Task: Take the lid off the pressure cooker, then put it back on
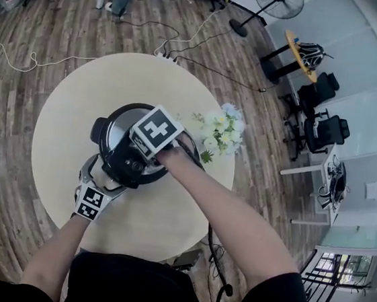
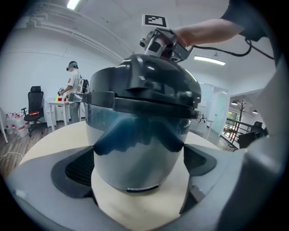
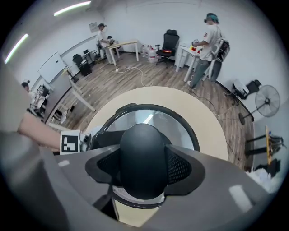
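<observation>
The pressure cooker [image 1: 131, 150] stands in the middle of a round beige table [image 1: 63, 119]. Its black lid [image 2: 149, 85] sits on the steel body [image 2: 135, 149]. My right gripper [image 3: 143, 169] points down from above, shut on the lid's black oval handle [image 3: 143, 155]; in the head view its marker cube covers the lid's top, with the right gripper [image 1: 150, 142] under it. My left gripper [image 2: 137, 169] reaches in from the near side, and its pads [image 2: 76, 169] lie against both sides of the steel body. The left gripper [image 1: 101, 179] sits at the cooker's near left.
A bunch of white flowers [image 1: 219, 131] lies on the table just right of the cooker. Cables and a power strip [image 1: 167, 55] run over the wooden floor behind the table. A standing fan [image 1: 278, 1], office chairs and desks with people stand farther off.
</observation>
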`<state>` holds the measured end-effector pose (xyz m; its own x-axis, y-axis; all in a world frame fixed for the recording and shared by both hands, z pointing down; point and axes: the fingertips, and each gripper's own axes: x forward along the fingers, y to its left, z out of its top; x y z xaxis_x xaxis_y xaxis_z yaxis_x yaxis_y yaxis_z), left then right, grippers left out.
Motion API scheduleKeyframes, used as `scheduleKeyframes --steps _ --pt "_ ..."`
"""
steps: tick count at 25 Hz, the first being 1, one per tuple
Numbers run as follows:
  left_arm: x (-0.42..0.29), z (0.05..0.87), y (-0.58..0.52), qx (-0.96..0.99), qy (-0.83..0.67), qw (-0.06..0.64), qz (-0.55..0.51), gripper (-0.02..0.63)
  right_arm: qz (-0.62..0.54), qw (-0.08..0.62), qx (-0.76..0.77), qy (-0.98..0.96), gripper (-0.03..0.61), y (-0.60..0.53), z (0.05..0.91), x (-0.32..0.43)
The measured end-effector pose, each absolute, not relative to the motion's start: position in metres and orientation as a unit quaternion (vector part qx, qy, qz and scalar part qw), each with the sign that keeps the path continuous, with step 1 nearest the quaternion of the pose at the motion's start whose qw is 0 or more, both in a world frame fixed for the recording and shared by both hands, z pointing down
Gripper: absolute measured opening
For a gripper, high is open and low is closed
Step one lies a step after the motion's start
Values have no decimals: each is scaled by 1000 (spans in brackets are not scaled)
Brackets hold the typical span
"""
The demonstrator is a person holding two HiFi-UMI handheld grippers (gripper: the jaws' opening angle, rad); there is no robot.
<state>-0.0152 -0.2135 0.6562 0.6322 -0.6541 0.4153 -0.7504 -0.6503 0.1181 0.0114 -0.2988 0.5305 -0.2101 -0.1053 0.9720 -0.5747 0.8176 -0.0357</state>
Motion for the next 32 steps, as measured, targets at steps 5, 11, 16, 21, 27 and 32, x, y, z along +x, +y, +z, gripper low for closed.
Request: scheduleKeyframes --steps 5,11,16,21,27,32 --pt "-15 656 -214 890 -396 146 171 592 244 568 292 -730 291 -304 529 15" --pt "-14 657 -213 891 -394 149 171 592 231 567 277 -741 293 -301 528 15" --pt "-15 658 -213 891 -395 150 170 592 228 567 274 -742 293 -302 529 14" --pt "-15 657 -214 892 -394 148 167 592 233 574 269 -737 290 -303 529 16" --pt "-16 657 -212 892 -393 148 167 592 237 580 269 -732 289 -302 524 17" --pt "-16 657 -212 892 -393 149 168 592 263 563 277 -733 288 -305 509 20"
